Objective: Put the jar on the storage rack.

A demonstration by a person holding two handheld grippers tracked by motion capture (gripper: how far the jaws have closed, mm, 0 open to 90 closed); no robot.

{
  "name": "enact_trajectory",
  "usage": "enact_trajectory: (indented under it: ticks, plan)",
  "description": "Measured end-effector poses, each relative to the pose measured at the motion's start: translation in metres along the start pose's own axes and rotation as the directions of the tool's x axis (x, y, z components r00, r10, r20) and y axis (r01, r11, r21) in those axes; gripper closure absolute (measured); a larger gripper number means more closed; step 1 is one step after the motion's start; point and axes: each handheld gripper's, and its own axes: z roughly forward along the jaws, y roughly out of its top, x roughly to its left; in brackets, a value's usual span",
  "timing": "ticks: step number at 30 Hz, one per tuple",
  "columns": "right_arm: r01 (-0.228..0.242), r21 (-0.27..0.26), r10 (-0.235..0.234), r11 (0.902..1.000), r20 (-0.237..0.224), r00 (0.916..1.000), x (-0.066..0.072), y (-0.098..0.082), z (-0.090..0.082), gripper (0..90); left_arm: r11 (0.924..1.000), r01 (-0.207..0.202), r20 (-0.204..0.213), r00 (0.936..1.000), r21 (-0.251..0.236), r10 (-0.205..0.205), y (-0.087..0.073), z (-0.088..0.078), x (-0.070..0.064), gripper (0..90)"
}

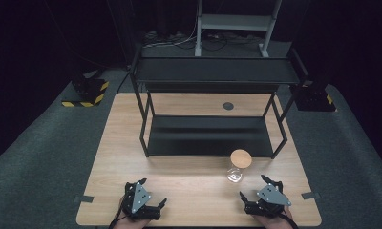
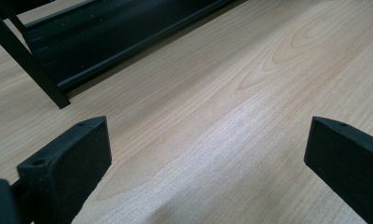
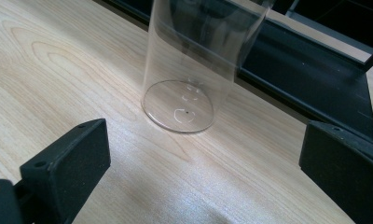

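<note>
A clear glass jar (image 1: 236,172) with a round wooden lid (image 1: 240,158) stands upright on the wooden table (image 1: 189,186), just in front of the black shelf rack (image 1: 208,133). In the right gripper view the jar (image 3: 194,70) rises a short way ahead of the jaws, apart from them. My right gripper (image 1: 256,188) rests at the table's near right edge, open and holding nothing. At the near left sits my left gripper (image 1: 152,193), also open, with bare wood between its jaws (image 2: 208,154).
The two-tier black rack takes up the middle and back of the table; its lower shelf (image 2: 105,42) and a leg (image 2: 31,70) lie ahead of the left gripper. A small dark disc (image 1: 228,106) lies behind the rack. Grey floor surrounds the table.
</note>
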Motion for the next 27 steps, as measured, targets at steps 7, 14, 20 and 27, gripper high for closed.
enact_trajectory:
  ticks: [7,14,20,27]
  plan:
    - [-0.009,-0.014,0.009,0.9999,0.01,0.9999,-0.001,0.003,-0.004,0.7,1.0,0.002,0.004,1.0,-0.003,-0.002,0.0,0.0,0.0,0.9]
    - [-0.01,-0.039,0.011,0.9992,0.02,0.9997,-0.001,0.008,-0.009,0.7,1.0,-0.003,0.006,1.0,-0.002,0.003,0.0,0.0,0.0,0.9]
    - [-0.016,-0.063,0.018,0.9979,0.027,0.9995,-0.001,0.012,-0.014,0.7,1.0,-0.006,0.007,1.0,-0.002,0.006,0.0,0.0,0.0,1.0]
    - [-0.014,-0.07,0.016,0.9974,0.029,0.9994,-0.001,0.014,-0.015,0.7,1.0,-0.006,0.008,1.0,-0.003,0.006,0.0,0.0,0.0,0.9]
